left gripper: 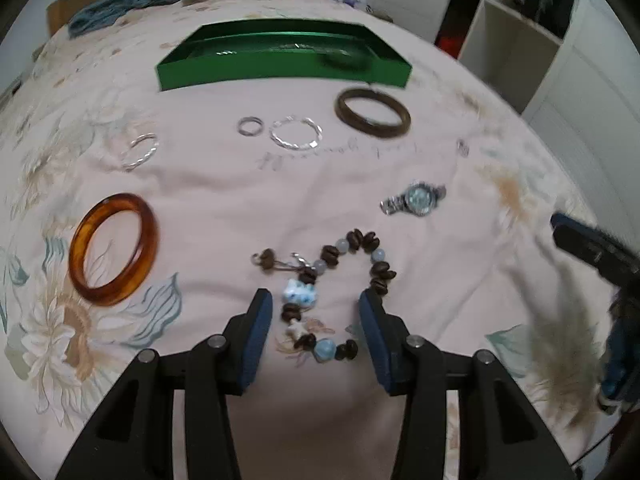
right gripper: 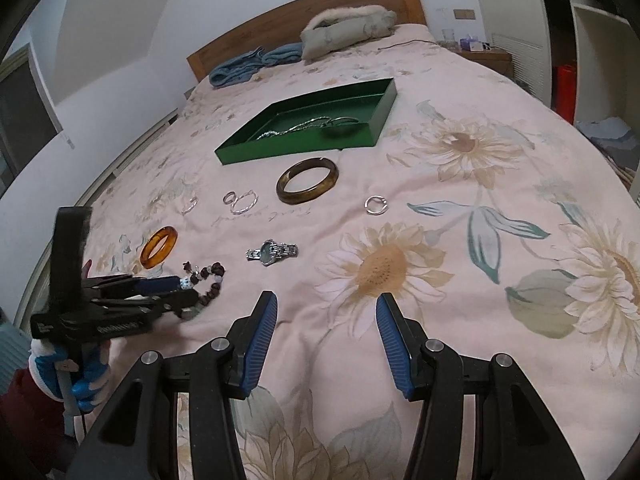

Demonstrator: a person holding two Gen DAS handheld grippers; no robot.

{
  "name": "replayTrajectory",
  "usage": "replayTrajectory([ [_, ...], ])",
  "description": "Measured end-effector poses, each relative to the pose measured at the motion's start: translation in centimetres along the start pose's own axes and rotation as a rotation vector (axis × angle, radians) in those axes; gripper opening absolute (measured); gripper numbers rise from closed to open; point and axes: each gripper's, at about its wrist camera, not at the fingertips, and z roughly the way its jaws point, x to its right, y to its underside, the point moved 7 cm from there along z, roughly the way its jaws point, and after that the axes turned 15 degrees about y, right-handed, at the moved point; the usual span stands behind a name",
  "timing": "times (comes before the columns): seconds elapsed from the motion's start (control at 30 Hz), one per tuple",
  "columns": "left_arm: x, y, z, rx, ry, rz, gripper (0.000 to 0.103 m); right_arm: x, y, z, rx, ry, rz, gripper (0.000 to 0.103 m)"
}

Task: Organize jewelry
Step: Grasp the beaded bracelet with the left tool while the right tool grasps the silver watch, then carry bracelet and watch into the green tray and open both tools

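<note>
Left gripper (left gripper: 316,300) tilts steeply down, jaws spread, straddling the knobbly brown-and-pale-blue beaded bracelet (left gripper: 340,276) on the soft floral bedspread (left gripper: 208,208), pads not pressing. Glossy amber bangle (left gripper: 114,250) at nine o'clock, steel watch (left gripper: 414,199) at one, green tray (left gripper: 280,56) at twelve. Right gripper (right gripper: 326,308) hovers angled down, spread, empty.

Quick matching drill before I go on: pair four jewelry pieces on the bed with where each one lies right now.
Things:
1. beaded bracelet
2. silver chain
3. amber bangle
4. wristwatch

Places:
A. inside the green tray
B. between the left gripper fingers
C. on the bedspread, right of the beads
D. on the bedspread, left of the beads

Pairs: 1-B, 2-A, 3-D, 4-C
</note>
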Motion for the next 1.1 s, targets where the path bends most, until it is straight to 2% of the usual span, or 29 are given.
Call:
replayTrajectory([
  [0.03,0.0,0.1,0.2,-0.004,-0.017,0.014,0.035,-0.3,0.0,0.3,-0.003,-0.002,-0.010,0.052],
  [0.07,-0.1,0.1,0.5,-0.009,-0.047,0.022,0.021,-0.6,0.0,0.6,-0.006,-0.005,-0.017,0.052],
  [0.1,-0.4,0.1,0.6,-0.011,-0.065,0.022,0.017,-0.9,-0.1,0.9,-0.010,-0.010,-0.028,0.052],
  [0.4,-3.0,-0.1,-0.5,0.060,-0.048,-0.033,0.016,-5.7,-1.1,5.2,-0.030,-0.006,-0.218,0.052],
  [0.63,-3.6,0.0,-0.7,0.086,-0.009,-0.067,0.016,-9.2,-2.8,8.5,-0.003,0.030,-0.402,0.052],
  [0.83,-3.7,0.1,-0.6,0.099,0.003,-0.084,0.016,-9.7,-2.0,10.0,-0.042,-0.031,-0.477,0.052],
  [0.9,-3.6,0.2,-0.6,0.101,-0.007,-0.080,0.016,-9.4,-1.6,9.7,-0.053,-0.048,-0.489,0.032],
  [0.97,-3.3,0.1,-0.6,0.101,-0.022,-0.068,0.016,-9.3,-1.2,9.3,-0.061,-0.052,-0.494,0.020],
  [1.1,-2.5,-0.2,-1.3,0.117,-0.035,-0.050,0.016,-8.9,-0.7,7.7,-0.035,-0.061,-0.455,0.019],
])
